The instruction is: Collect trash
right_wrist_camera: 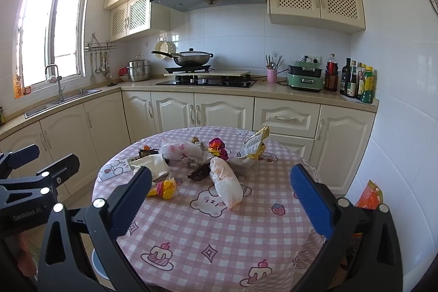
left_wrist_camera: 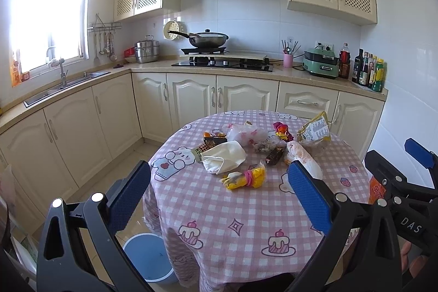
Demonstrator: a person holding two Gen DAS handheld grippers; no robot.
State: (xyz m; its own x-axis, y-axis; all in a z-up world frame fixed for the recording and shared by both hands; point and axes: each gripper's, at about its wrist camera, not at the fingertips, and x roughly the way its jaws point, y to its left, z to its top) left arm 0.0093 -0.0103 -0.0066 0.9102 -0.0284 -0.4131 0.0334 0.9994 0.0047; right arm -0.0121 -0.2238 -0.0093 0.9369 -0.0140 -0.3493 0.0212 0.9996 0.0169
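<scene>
Both the left hand-held gripper [left_wrist_camera: 219,196] and the right hand-held gripper [right_wrist_camera: 221,199] hang spread and empty at the near edge of the round counter [left_wrist_camera: 246,223], seemingly lining up on the trash [left_wrist_camera: 246,152] heaped at its far middle, while a blue bin [left_wrist_camera: 149,256] waits on the floor at near left.

Bright daylight from the blown-out window [left_wrist_camera: 46,10] at left, sharp focus, fisheye-bent edges, dark corners.

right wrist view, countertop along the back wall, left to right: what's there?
Faucet → steel steamer pot → wok → pink utensil cup → green electric cooker → sauce bottles.
</scene>
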